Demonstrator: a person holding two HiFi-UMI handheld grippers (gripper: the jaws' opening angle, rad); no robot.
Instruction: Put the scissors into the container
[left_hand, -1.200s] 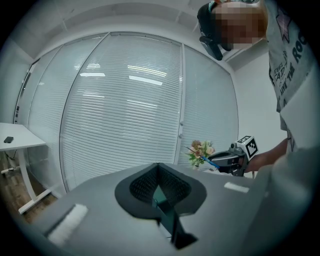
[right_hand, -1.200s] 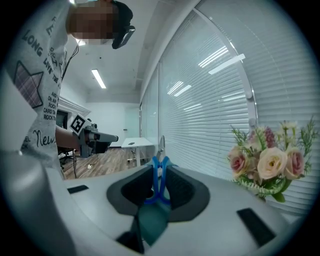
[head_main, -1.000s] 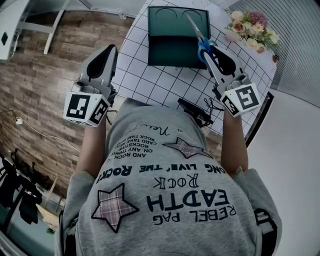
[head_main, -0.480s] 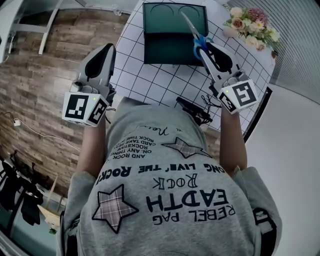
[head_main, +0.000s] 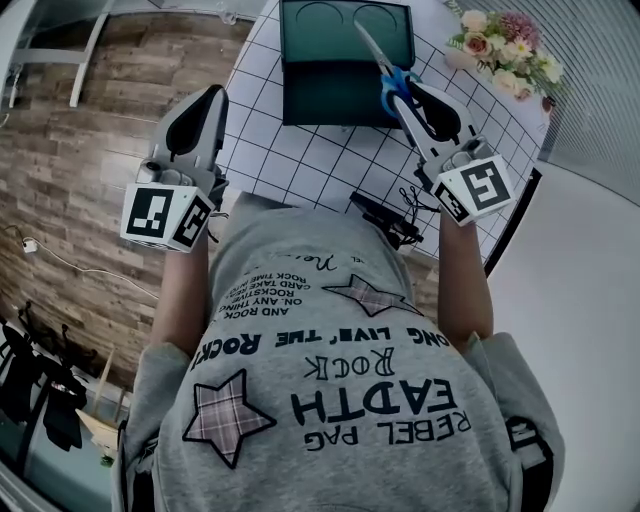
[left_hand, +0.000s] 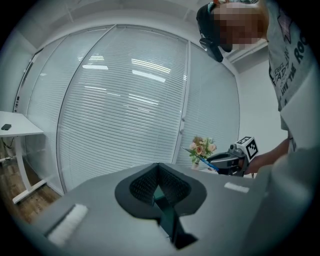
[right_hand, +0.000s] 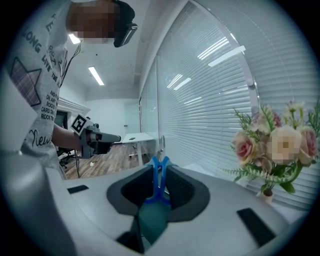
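Note:
Blue-handled scissors (head_main: 396, 86) are held by the handle in my right gripper (head_main: 404, 97), which is shut on them; the blades point away over the right part of the dark green container (head_main: 320, 70). The container stands at the far side of the white grid-patterned table (head_main: 300, 150). In the right gripper view the blue handle (right_hand: 160, 181) sits pinched between the jaws. My left gripper (head_main: 210, 97) hovers over the table's left edge, shut with nothing in it. The left gripper view shows the left gripper (left_hand: 159, 172) closed, and the right gripper (left_hand: 231, 160) with the scissors (left_hand: 201, 156) far off.
A vase of pink and white flowers (head_main: 505, 55) stands at the table's far right corner. A black device with cables (head_main: 388, 222) lies at the near table edge. Wooden floor (head_main: 80, 130) lies to the left. Window blinds (right_hand: 210, 100) stand behind the table.
The head view has drifted, so the table sits slightly higher in the picture. The right gripper stays over the container's right part with the scissors. The left gripper has hardly moved.

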